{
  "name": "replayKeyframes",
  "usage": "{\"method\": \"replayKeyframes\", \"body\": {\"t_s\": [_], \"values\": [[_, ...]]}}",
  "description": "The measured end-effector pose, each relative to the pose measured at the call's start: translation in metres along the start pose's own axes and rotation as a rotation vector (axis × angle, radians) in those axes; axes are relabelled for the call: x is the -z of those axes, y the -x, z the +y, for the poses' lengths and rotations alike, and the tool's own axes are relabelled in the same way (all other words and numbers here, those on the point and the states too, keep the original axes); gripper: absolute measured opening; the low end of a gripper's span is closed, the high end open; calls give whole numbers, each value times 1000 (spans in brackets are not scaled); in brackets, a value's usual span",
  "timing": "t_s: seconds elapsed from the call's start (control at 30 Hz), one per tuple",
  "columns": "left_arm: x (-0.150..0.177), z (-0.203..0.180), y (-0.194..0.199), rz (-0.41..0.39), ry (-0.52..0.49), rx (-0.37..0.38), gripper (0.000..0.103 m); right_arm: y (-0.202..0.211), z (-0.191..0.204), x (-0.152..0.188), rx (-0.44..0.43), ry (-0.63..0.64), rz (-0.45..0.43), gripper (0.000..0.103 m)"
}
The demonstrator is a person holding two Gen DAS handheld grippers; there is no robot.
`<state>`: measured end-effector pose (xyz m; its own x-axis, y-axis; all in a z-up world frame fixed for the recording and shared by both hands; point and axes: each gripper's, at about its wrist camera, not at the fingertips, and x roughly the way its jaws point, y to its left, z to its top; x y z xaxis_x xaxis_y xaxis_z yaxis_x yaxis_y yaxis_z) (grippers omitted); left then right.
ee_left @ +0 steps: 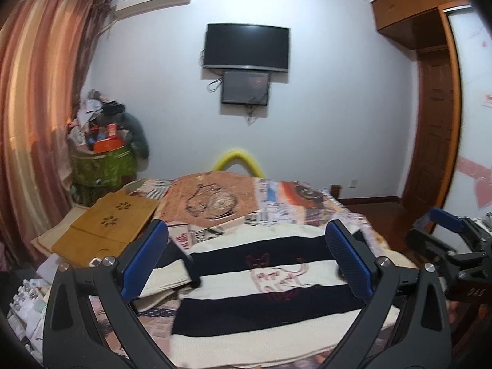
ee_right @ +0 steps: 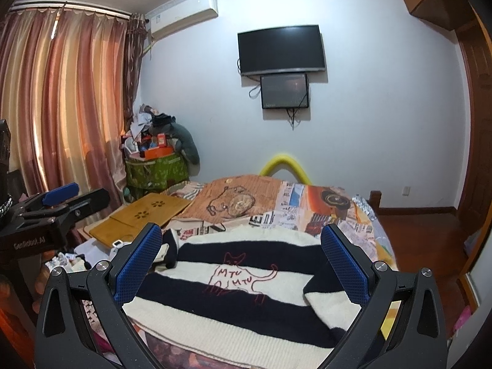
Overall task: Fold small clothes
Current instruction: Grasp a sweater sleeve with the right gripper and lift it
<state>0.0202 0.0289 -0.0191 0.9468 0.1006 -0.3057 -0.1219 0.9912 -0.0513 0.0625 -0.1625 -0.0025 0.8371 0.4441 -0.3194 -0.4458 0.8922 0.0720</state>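
I have both tongs raised over the bed, each with its blue pads spread wide apart and nothing between them. The left tongs look down over the striped sweater, and the right tongs look over the same garment from a little further right.

The sweater lies flat on the patterned bedspread at the near end of the bed, front side up, with broad cream and navy bands and a thin red outline of a cat on the chest. In the right wrist view one sleeve is folded in across the body on the right side. In the left wrist view the other sleeve lies bunched along the left edge of the garment.

Each tool shows in the other's camera: the right tongs at the right margin, the left tongs at the left margin, both off to the side of the sweater.

A wooden lap tray rests on the bed's left side, beyond the sweater.
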Motion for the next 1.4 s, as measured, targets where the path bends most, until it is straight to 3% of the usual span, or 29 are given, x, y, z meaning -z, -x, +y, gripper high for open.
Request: {"method": "replayKeyframes", "body": {"t_s": [0.2, 0.4, 0.63, 0.73, 1.03, 1.13, 1.27, 1.4], "values": [[18, 45, -44, 115, 24, -147, 103, -35, -11, 10, 7, -25, 75, 103], [54, 102, -92, 294, 76, -247, 103, -74, -19, 18, -28, -30, 165, 99], [100, 162, -140, 457, 133, -316, 103, -138, -3, 27, -160, 3, 317, 70], [112, 175, -154, 500, 151, -321, 103, -169, 16, 30, -235, 42, 379, 64], [140, 199, -179, 588, 189, -282, 103, -266, 95, 46, -465, 113, 571, 63], [144, 203, -185, 598, 194, -267, 103, -295, 116, 59, -521, 102, 665, 54], [151, 210, -188, 606, 211, -255, 103, -322, 137, 75, -566, 86, 763, 44], [155, 215, -187, 606, 227, -251, 103, -338, 153, 85, -561, 109, 813, 44]]}}
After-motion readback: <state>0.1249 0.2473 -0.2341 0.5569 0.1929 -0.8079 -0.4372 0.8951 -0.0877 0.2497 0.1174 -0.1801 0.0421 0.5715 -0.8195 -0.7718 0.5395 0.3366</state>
